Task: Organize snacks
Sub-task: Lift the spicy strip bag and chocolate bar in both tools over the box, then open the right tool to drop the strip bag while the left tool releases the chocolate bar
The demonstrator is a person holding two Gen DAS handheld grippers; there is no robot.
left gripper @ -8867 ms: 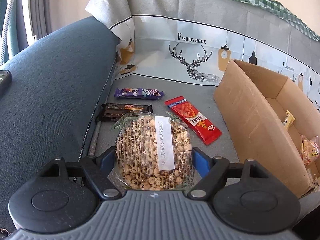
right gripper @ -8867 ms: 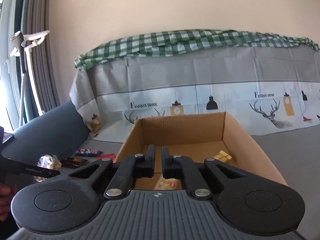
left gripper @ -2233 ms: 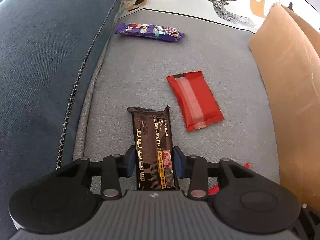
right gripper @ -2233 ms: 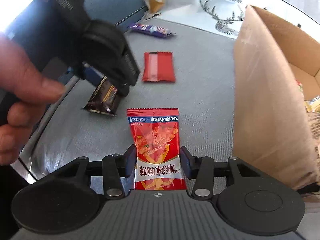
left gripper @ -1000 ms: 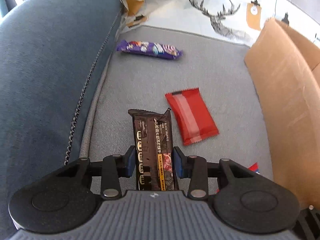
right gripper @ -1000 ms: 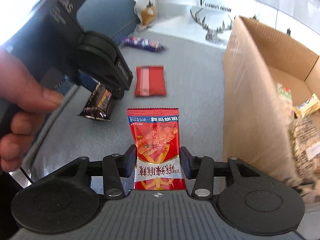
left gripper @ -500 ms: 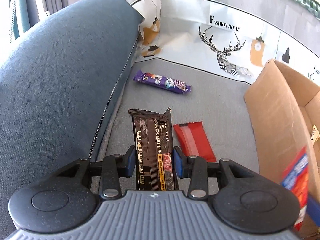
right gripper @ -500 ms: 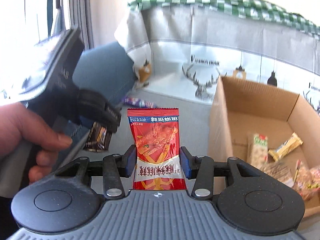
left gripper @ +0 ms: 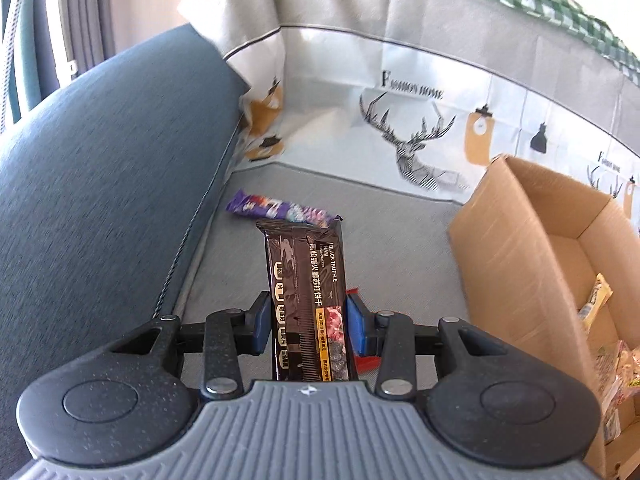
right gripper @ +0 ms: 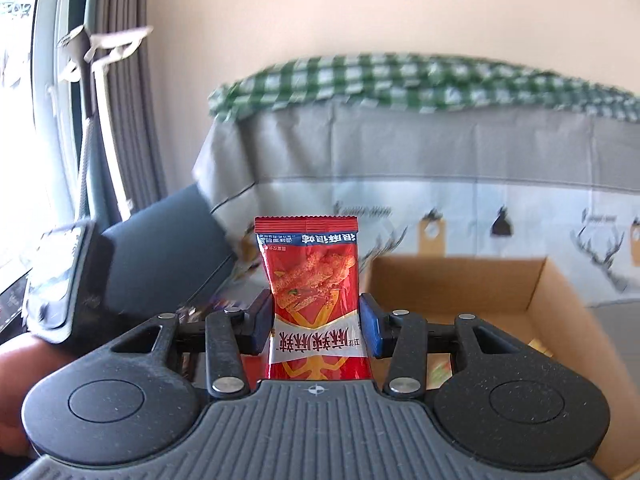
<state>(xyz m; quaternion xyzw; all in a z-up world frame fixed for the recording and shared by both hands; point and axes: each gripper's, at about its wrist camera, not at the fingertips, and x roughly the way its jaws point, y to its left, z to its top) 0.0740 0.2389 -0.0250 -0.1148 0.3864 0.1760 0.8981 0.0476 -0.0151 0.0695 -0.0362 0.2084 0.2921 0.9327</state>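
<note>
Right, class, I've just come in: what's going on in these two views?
A person is tidying snacks off a sofa into a cardboard box. The left gripper clamps a dark brown biscuit bar; the right gripper clamps a red snack packet. Both are held in the air. A purple bar lies on the seat.

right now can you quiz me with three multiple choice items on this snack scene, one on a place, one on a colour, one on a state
1. Where does the purple bar lie?
A. on the grey seat near the blue armrest
B. inside the box
C. on the checked cloth

2. What colour is the packet in the right tongs?
A. green
B. red
C. white

3. What state are the left tongs in?
A. open and bare
B. shut on a purple bar
C. shut on the dark cracker pack

Answers:
A, the purple bar lies on the seat cushion, outside the cardboard box.
B, the right tongs pinch a red packet.
C, the left tongs clamp the dark cracker pack.
</note>
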